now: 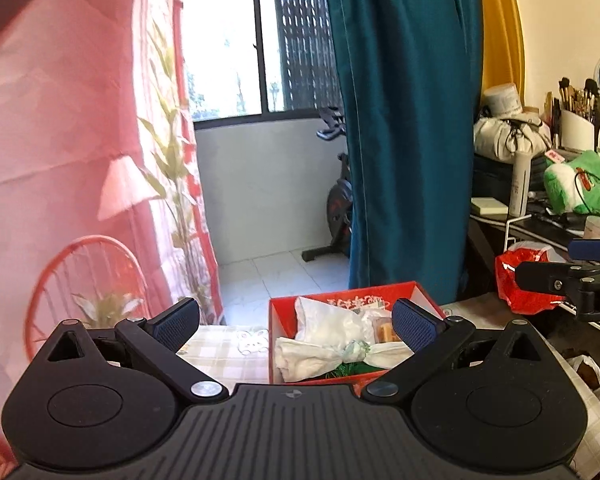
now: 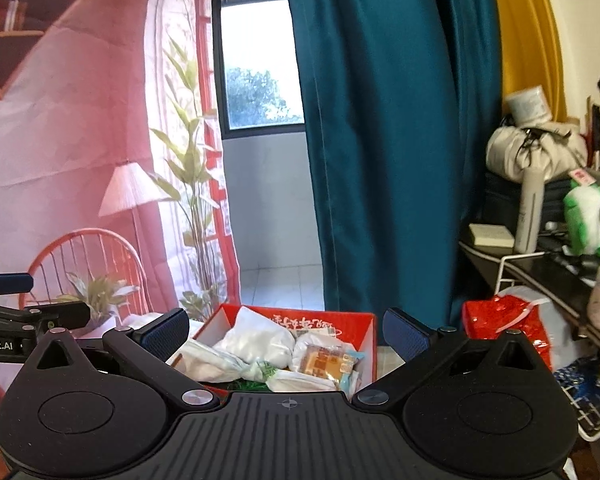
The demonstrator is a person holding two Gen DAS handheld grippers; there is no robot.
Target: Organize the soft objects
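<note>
A red cardboard box (image 1: 420,292) stands on the checked tablecloth and also shows in the right wrist view (image 2: 370,344). It holds white soft cloths (image 1: 328,322) (image 2: 260,340), a knotted white cloth bundle (image 1: 340,354) and a wrapped snack packet (image 2: 326,362). My left gripper (image 1: 296,326) is open and empty, raised just in front of the box. My right gripper (image 2: 286,334) is open and empty, also above the box's near side. The right gripper also shows in the left wrist view (image 1: 568,276), to the right of the box.
A checked tablecloth (image 1: 224,354) covers the table. A red and white plastic bag (image 2: 504,320) hangs at the right by a cluttered dark shelf (image 2: 540,264) with a green plush toy (image 1: 580,184). A teal curtain (image 2: 380,140) and pink printed backdrop (image 2: 80,140) stand behind.
</note>
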